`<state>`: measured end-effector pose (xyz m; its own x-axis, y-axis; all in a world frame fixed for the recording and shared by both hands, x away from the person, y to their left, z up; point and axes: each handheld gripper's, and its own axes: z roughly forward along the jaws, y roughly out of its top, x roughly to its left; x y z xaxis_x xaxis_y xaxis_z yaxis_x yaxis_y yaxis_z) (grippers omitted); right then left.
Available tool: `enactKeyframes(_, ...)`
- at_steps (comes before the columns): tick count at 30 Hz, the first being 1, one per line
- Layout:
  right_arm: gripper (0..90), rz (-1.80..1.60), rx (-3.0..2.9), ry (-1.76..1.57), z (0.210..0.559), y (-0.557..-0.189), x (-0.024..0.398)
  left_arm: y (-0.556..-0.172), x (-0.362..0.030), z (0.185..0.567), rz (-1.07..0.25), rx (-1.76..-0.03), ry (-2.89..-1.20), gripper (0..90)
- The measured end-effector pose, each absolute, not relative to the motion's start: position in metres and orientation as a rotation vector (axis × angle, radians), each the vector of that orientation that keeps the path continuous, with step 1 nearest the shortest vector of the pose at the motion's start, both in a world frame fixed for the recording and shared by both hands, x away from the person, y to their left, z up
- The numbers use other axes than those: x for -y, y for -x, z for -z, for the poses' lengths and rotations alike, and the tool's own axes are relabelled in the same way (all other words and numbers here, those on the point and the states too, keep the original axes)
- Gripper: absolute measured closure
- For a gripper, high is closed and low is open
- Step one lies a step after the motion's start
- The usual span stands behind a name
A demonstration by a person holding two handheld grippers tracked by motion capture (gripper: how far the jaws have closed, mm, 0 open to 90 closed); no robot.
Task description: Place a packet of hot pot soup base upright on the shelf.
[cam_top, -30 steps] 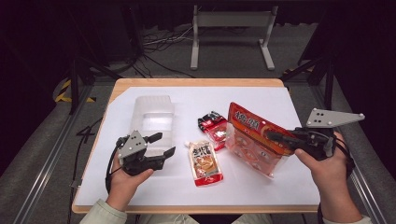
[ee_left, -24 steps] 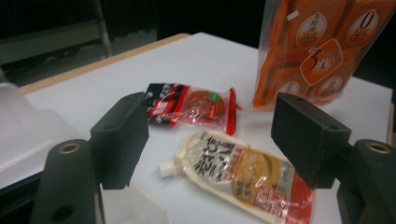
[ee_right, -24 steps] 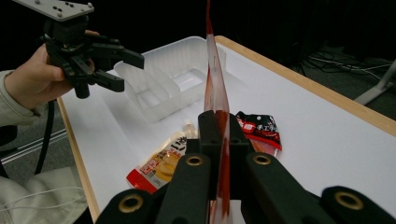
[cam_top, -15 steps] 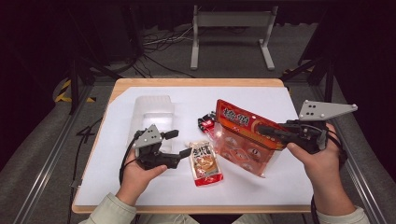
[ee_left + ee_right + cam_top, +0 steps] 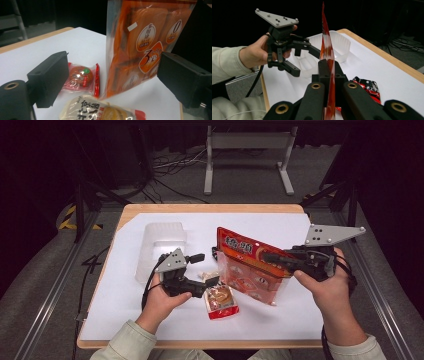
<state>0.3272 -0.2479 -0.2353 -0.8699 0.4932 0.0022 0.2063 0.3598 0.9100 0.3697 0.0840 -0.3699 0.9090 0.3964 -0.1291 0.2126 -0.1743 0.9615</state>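
Note:
A large orange snack bag hangs upright over the white table top, with my right gripper shut on its right edge. In the right gripper view the jaws pinch the bag's thin edge. My left gripper is just left of the bag. Its jaws have just been opening and now stand wide, pressing on nothing. In the left gripper view the bag stands ahead of that gripper, beyond its jaws. A white-and-red packet lies under the left gripper.
A clear plastic tray stands at the table's left, behind the left gripper. A small red packet with an orange ball lies beside the bag's foot, and a red-and-black packet lies to the right of the held bag in the right gripper view.
My left gripper has moved right towards the bag and its jaws have widened. My right gripper has carried the bag left and a little up.

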Motion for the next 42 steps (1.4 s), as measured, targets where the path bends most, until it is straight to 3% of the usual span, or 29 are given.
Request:
enactKeyframes(12, 90.0, -1.579, -2.359, -0.570, 0.257, -0.332, 0.229, -0.392, -0.061, 0.383, -0.083, -0.379, -1.712, 4.5)
enactKeyframes(23, 90.0, -1.619, -2.345, -0.555, 0.260, -0.333, 0.223, -0.395, -0.044, 0.392, -0.007, -0.293, -1.728, 9.8)
enactKeyframes(33, 90.0, -1.657, -2.324, -0.559, 0.262, -0.333, 0.226, -0.392, -0.042, 0.391, 0.047, -0.167, -1.613, 29.6)
enactKeyframes(42, 90.0, -1.692, -2.302, -0.571, 0.263, -0.333, 0.230, -0.389, -0.045, 0.391, 0.100, -0.113, -1.619, 59.4)
